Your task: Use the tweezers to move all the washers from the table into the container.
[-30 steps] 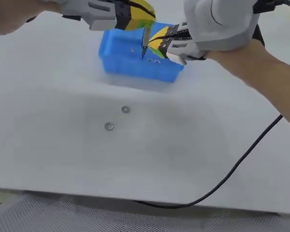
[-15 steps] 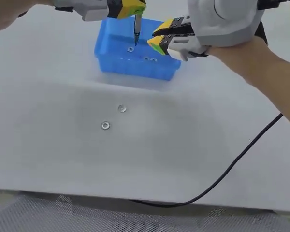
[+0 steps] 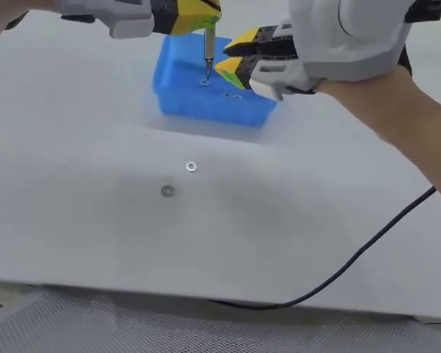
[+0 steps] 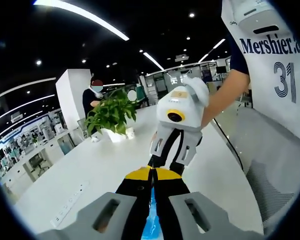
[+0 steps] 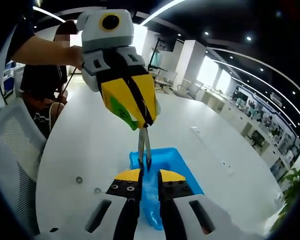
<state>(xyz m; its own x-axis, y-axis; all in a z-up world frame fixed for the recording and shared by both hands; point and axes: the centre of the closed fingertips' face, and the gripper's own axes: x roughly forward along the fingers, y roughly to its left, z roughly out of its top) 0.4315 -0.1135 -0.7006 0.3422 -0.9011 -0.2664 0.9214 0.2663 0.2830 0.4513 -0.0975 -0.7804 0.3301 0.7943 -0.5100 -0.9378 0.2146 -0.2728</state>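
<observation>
Item: blue rectangular plastic container (image 3: 206, 107), standing at the far side of the white tabletop (image 3: 294, 220); at least two small metal washers lie on its floor near the right end (image 3: 235, 95). Item: left gripper (image 3: 202, 18), white body with yellow-and-black jaws, reaching in from the upper left of the head view; its jaws are pressed together on the top of the grey metal tweezers (image 3: 208, 53), which hang points-down into the container. In the right gripper view the tweezers (image 5: 144, 145) show two arms slightly parted along their length and drawing together at the points, just above the container (image 5: 172, 160). A washer (image 3: 204, 82) sits right at the points; whether it is pinched or lying on the floor cannot be told. Item: right gripper (image 3: 224, 59), held beside the tweezers over the container's right half, jaws a narrow gap apart with nothing between them (image 5: 149, 177). Item: two flat round steel washers on the tabletop, well short of the container, one nearer it (image 3: 191, 167) and one further left and closer to the viewer (image 3: 167, 191). Item: black cable (image 3: 353, 261), trailing across the right side of the tabletop to its near edge.
</observation>
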